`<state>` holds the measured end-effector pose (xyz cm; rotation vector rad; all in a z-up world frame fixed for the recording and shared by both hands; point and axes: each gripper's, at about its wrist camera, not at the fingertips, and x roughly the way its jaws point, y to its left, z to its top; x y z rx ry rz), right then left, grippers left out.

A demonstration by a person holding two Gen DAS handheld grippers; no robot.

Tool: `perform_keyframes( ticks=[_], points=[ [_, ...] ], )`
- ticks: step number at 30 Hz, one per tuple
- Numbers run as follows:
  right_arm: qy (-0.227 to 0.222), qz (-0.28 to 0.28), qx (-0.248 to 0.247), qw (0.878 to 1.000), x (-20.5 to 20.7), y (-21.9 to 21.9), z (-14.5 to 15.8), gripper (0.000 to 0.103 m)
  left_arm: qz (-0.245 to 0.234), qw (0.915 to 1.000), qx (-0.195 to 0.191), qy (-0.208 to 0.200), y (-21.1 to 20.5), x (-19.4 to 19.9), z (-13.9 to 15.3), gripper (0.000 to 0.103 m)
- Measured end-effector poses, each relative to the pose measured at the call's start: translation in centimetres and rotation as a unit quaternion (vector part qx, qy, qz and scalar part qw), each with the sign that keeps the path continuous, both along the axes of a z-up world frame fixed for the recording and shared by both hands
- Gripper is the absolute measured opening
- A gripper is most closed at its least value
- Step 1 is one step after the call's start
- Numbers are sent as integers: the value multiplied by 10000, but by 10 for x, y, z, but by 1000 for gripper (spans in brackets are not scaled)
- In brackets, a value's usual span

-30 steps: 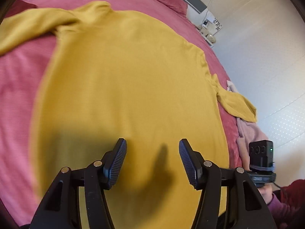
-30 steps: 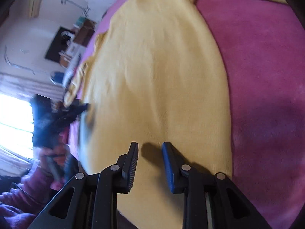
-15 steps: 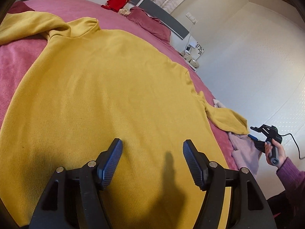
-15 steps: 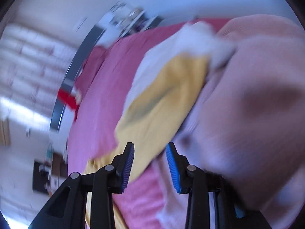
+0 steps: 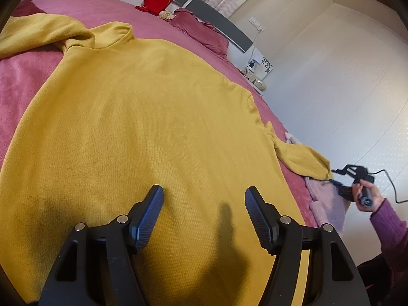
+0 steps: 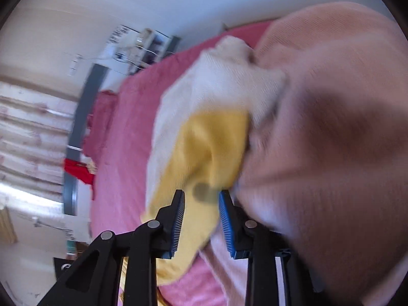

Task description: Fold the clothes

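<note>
A mustard-yellow sweater [image 5: 153, 117] lies flat on a pink bed [image 5: 23, 81], collar toward the headboard. One sleeve [image 5: 38, 35] trails off at the upper left. The other sleeve's cuff [image 5: 303, 160] reaches the bed's right edge. My left gripper [image 5: 204, 191] hovers open over the sweater's lower body with nothing between its fingers. My right gripper [image 5: 332, 176], held by a hand in a purple sleeve, points at that cuff. In the right wrist view the right gripper [image 6: 202, 196] has its jaws apart, and the yellow cuff [image 6: 211, 148] lies just beyond the blue pads, which do not press on it.
A pale pink garment [image 5: 326, 201] is heaped at the bed's right edge under the cuff, large and blurred [image 6: 331, 127] in the right wrist view, with a cream cloth [image 6: 224, 81] beside it. A red cloth [image 5: 160, 0], a dark pink pillow [image 5: 199, 30] and a nightstand [image 5: 257, 76] are by the headboard.
My right gripper has swung from over the sweater's body to the sleeve cuff at the bed's edge, its jaws a little wider. My left gripper has tilted up and opened slightly.
</note>
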<state>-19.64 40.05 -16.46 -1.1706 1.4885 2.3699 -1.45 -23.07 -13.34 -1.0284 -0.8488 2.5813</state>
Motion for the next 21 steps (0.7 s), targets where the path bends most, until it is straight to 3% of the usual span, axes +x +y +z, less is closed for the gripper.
perform_keyframes(
  ticks=[1,3,5,9,11,13,17,19,21],
  points=[
    [35,169,59,9998,0,-15,5,37,-43,10000,-17,-82,0,-7,4,68],
    [206,1116,154,9934,-24,-66,13,37,-187,9995,31,-248,-3,-24,16,69],
    [292,2218,183,9745,-59,-123,18,37,-330,9986,79,-413,-6,-42,28,69],
    [315,4022,730,9121,-141,-240,28,37,192,9991,-376,-68,-50,-106,80,73],
    [227,4644,854,8812,-182,-294,25,37,582,9958,-694,-153,-78,-152,99,76],
    [76,4978,948,8620,-223,-342,17,37,789,9912,-1019,-309,-105,-202,108,76],
    [-408,5506,1180,8253,-264,-423,-6,37,654,9756,-1930,-816,-127,-286,98,76],
    [-599,5910,1307,7938,-276,-452,-18,37,337,9680,-2192,-1178,-129,-317,80,76],
    [-842,6337,1687,7502,-279,-478,-34,38,-14,9612,-2313,-1504,-123,-335,58,76]
  ],
)
